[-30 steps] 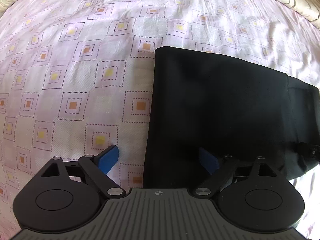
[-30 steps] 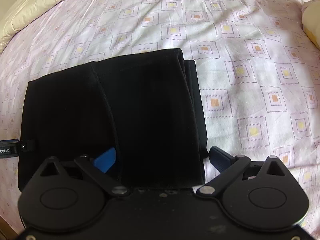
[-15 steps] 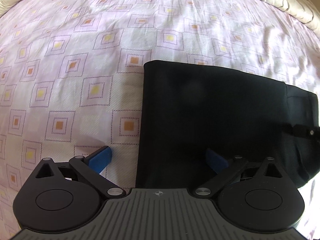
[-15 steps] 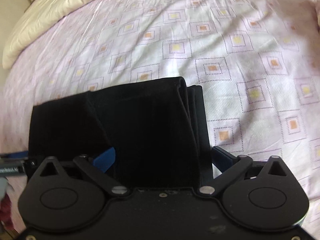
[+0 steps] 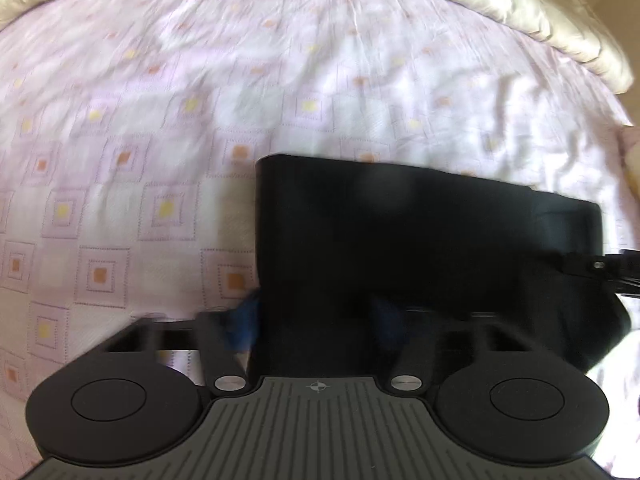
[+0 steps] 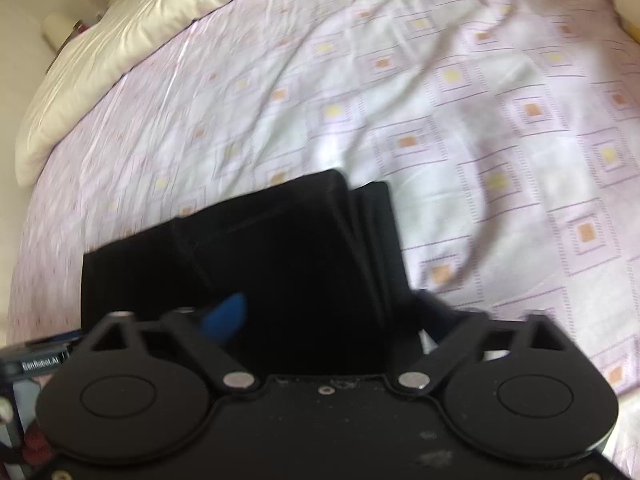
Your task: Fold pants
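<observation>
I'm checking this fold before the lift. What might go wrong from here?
1. The right hand-held gripper, jaws just closing, straddles several stacked layers of the pants; it may pinch only some, and the fold would open.
2. The left hand-held gripper bites only the near left corner, so the far edge may sag.

The bed sheet (image 5: 168, 128) is free and flat to the left of the folded black pants (image 5: 400, 240) and beyond them, up to the cream duvet (image 5: 520, 12) that lies along the far edge. In the right wrist view the sheet (image 6: 500, 140) is open to the right of the pants (image 6: 288, 264), and a cream pillow (image 6: 100, 68) blocks the far left corner.
</observation>
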Action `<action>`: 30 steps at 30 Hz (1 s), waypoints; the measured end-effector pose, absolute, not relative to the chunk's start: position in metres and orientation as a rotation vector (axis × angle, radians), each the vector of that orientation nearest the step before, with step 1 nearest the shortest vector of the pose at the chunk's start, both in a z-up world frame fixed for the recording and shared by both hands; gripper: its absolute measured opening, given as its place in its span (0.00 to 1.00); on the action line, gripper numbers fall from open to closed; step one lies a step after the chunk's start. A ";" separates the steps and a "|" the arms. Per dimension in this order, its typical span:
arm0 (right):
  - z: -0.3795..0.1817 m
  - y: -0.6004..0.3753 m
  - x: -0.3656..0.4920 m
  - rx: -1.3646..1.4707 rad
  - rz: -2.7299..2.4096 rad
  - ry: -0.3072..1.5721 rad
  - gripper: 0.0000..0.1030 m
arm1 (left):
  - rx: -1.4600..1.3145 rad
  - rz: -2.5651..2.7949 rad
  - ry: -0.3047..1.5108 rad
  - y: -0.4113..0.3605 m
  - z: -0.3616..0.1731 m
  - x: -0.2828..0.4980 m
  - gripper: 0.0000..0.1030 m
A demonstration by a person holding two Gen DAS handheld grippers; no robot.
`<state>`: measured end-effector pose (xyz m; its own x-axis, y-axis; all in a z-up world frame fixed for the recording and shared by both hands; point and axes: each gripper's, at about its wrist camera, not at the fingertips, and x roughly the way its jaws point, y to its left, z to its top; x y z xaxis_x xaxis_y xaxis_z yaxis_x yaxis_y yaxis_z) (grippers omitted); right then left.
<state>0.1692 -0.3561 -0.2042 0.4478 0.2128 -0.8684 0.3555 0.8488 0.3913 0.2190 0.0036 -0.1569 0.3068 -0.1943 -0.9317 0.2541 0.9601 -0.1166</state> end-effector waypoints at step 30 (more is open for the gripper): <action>-0.156 -0.004 0.293 0.380 0.206 1.133 0.27 | 0.086 0.009 1.135 0.288 -0.118 0.263 0.14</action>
<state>0.2933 -0.0040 -0.1560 0.4140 0.3493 -0.8406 0.0316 0.9174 0.3968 0.2627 0.2878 -0.1184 0.4223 0.0512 -0.9050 0.0361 0.9967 0.0732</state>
